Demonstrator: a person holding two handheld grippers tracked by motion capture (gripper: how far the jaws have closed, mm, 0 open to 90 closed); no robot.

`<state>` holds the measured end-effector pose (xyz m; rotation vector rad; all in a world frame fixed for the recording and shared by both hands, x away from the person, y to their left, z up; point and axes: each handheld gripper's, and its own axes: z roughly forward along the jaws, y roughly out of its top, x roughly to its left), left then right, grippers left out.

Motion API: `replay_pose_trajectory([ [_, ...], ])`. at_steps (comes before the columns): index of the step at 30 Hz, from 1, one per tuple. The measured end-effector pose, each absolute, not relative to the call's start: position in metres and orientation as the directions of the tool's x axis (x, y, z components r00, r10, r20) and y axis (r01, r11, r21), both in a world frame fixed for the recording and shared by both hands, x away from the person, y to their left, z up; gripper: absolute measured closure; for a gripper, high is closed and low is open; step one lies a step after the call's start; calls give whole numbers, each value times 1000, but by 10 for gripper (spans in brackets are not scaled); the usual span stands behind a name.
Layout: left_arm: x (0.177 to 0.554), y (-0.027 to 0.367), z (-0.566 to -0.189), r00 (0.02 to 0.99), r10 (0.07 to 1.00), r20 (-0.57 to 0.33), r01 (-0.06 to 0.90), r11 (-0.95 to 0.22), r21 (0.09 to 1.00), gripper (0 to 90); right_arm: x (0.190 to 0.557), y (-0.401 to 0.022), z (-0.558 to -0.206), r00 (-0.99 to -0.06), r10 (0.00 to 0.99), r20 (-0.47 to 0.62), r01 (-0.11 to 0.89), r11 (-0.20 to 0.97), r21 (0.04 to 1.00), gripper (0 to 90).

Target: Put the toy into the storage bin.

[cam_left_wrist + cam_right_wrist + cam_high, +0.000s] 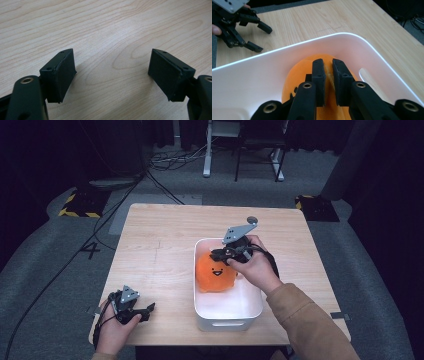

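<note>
- Nearest, at the front left corner of the wooden worktop (160, 235), the person's left hand (112, 332) rests with the left tongs (146, 312), their jaws spread wide apart over bare wood with nothing between them.
- In the left gripper view the two black pads (62, 72) stand well apart, with plain wood grain showing in the gap.
- To the right, near the front edge, stands a white tub (227, 317) with rounded corners and a handle slot in its front wall.
- Inside the tub, toward its far end, lies an orange plush toy (215, 272) with a small dark smiling face; the tub's near half is bare.
- The right hand (255, 267), in a tan sleeve (305, 320), reaches over the tub's right rim; the right tongs (220, 255) are pinched on the top of the plush toy.
- In the right gripper view the jaws are nearly together, with a fold of orange fabric squeezed between them.
- Beyond the worktop, on the grey floor (50, 250), lie black cables (165, 162), yellow-and-black striped plates (80, 202) and a white stand (207, 150).
</note>
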<state>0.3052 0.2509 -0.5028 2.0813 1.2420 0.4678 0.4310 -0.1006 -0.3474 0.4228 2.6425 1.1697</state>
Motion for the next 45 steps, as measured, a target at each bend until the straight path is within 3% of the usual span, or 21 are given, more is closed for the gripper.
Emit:
replay_pose_trajectory([
  [22,305,251,-503,485,874,-29,638,-330,696,221,429,-93,-360,-937,338,-89,188,701,688,775],
  [45,305,251,-503,485,874,-29,638,-330,696,221,424,-98,-357,-924,370,-94,197,674,712,538],
])
